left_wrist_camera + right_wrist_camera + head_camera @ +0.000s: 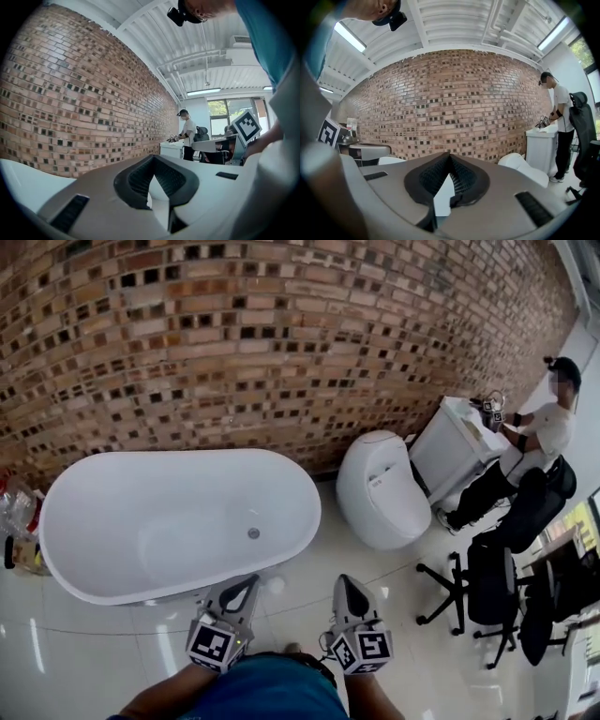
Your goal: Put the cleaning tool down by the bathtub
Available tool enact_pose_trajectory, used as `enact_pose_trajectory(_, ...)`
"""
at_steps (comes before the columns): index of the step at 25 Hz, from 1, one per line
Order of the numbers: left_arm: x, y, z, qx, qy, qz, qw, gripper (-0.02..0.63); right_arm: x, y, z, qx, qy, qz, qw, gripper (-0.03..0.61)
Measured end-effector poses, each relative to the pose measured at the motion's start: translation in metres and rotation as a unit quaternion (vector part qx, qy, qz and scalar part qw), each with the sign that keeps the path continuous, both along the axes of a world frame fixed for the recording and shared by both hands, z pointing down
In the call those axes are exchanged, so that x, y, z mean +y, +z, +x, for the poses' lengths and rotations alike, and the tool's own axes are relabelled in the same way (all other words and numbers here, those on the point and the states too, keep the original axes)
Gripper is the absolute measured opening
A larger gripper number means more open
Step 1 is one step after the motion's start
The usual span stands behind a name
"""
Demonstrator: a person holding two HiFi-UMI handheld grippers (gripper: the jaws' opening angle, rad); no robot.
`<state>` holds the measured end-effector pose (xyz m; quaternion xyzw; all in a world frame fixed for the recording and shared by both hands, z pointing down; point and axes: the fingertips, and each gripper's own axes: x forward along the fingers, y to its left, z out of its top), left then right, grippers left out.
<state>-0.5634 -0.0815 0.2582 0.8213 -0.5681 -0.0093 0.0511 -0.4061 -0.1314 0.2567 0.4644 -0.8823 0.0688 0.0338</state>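
Observation:
The white oval bathtub (103,587) stands on the glossy floor against the brick wall. My left gripper (252,580) hovers at the tub's near rim, shut, with nothing between its pads. My right gripper (343,580) hangs beside it over the floor, also shut and empty. In the left gripper view the left gripper (153,157) points along the brick wall, and in the right gripper view the right gripper (449,154) faces that wall. A small white round thing (274,585) lies on the floor by the tub, between the two grippers. I cannot tell what it is.
A white toilet (380,488) sits right of the tub, with a white cabinet (455,442) beyond it. A person (534,442) works at the cabinet. Black office chairs (492,582) stand at the right. Bottles (19,512) cluster at the tub's left end.

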Motion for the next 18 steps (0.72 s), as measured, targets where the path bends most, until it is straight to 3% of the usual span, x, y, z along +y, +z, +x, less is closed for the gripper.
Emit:
enact_pose_trajectory(5, 0.012, 0.002, 0.002, -0.009, -0.08, -0.014, 0.9966, 0.002, -0.009, -0.009, 0.022, -0.007, -0.039, 0.013, 0.999, 0.003)
enact_pose_trajectory(8, 0.02, 0.001, 0.022, -0.015, -0.108, -0.017, 0.9939, 0.002, -0.006, -0.015, 0.042, -0.002, -0.063, 0.023, 0.998, 0.003)
enact_pose_trajectory(14, 0.03, -0.011, 0.091, -0.014, -0.117, -0.009, 0.993, 0.002, -0.006, -0.002, 0.078, 0.002, -0.106, 0.004, 0.994, 0.003)
enact_pose_trajectory(18, 0.04, -0.001, 0.104, -0.029, -0.122, -0.025, 0.9917, 0.002, -0.011, -0.007, 0.093, -0.004, -0.107, 0.013, 0.994, 0.003)
